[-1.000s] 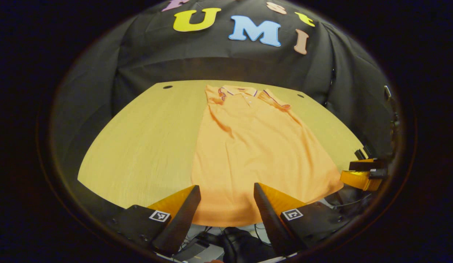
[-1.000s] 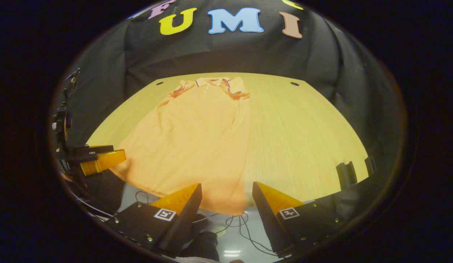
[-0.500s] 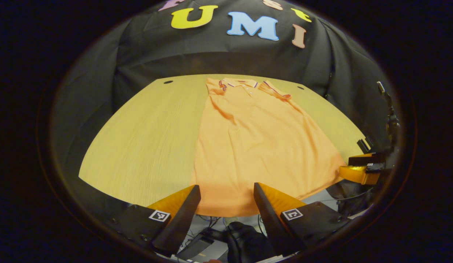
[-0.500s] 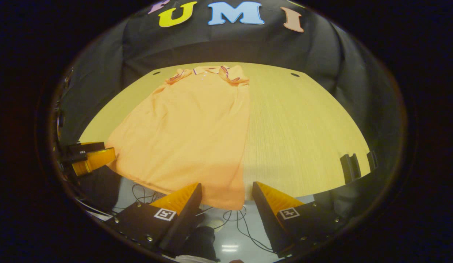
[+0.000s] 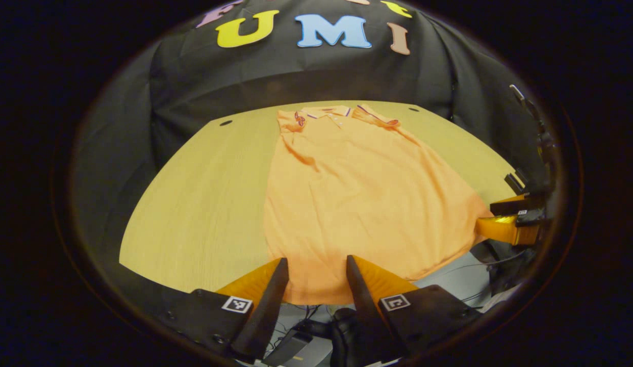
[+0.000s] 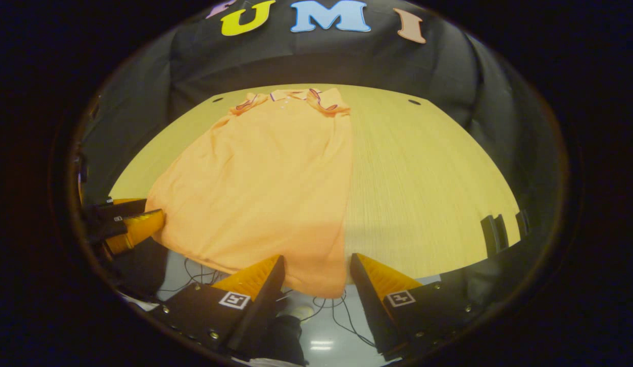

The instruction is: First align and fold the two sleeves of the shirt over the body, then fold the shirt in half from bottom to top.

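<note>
The orange polo shirt (image 5: 357,199) is lying lengthwise on the bench (image 5: 194,204), collar at 12 o'clock, hem overhanging the near edge. Both hand-held grippers, left (image 5: 312,267) and right (image 6: 316,265), are hanging released, each straddling a hem corner.

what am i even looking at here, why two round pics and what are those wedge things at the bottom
Each round picture comes from a camera riding on a handheld two-finger gripper; a person carries one in each hand. The wedges are that gripper's own fingers: the left gripper in the left gripper view, the right gripper in the right gripper view. Both are open and hold nothing. An orange polo shirt lies flat on the wooden table, sleeves already folded in, collar at the far end. Each gripper sits at the near hem.
</note>
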A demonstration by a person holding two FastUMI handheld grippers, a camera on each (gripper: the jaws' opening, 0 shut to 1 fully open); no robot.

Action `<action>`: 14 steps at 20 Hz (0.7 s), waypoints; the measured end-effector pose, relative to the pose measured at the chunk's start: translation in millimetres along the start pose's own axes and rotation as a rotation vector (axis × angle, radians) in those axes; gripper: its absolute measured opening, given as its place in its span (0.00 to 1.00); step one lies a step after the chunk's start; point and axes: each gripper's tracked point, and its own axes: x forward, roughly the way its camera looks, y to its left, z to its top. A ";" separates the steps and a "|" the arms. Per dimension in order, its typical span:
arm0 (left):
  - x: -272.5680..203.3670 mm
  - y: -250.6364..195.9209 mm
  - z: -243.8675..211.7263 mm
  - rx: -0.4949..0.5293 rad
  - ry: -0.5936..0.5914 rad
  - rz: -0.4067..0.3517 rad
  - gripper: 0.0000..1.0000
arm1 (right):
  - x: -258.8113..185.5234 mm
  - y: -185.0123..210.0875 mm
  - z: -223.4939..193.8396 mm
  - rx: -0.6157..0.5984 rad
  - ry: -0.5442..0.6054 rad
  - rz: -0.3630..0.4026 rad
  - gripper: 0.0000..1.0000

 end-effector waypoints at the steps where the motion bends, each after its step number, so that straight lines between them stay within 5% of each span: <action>1: 2.4 -2.1 0.4 0.004 0.002 -0.001 0.67 | -0.1 -1.1 -0.8 0.008 0.002 -0.004 0.73; 2: 3.3 -2.7 1.1 0.006 -0.001 0.003 0.59 | -1.2 -2.3 0.5 0.016 0.002 -0.008 0.54; 3: 4.7 -1.9 2.3 0.005 -0.002 0.014 0.51 | -1.4 -3.0 -0.5 0.027 0.003 -0.012 0.47; 4: 5.5 -0.9 3.0 -0.005 -0.004 0.023 0.33 | 0.7 -1.9 -1.1 0.037 0.002 -0.010 0.33; 7: 4.7 -1.4 3.0 -0.023 0.004 0.035 0.22 | 0.9 0.7 -0.9 0.035 -0.001 0.002 0.20; 8: 5.4 -3.6 4.9 -0.032 0.008 0.036 0.07 | -0.4 0.4 -2.3 0.046 -0.003 0.005 0.20; 9: 4.5 -5.5 4.7 -0.034 0.011 0.036 0.07 | -1.2 2.5 -1.3 0.054 -0.005 0.013 0.03; 14: -2.0 -4.5 15.5 -0.051 0.005 0.050 0.06 | -11.2 2.9 15.8 0.084 -0.044 0.057 0.04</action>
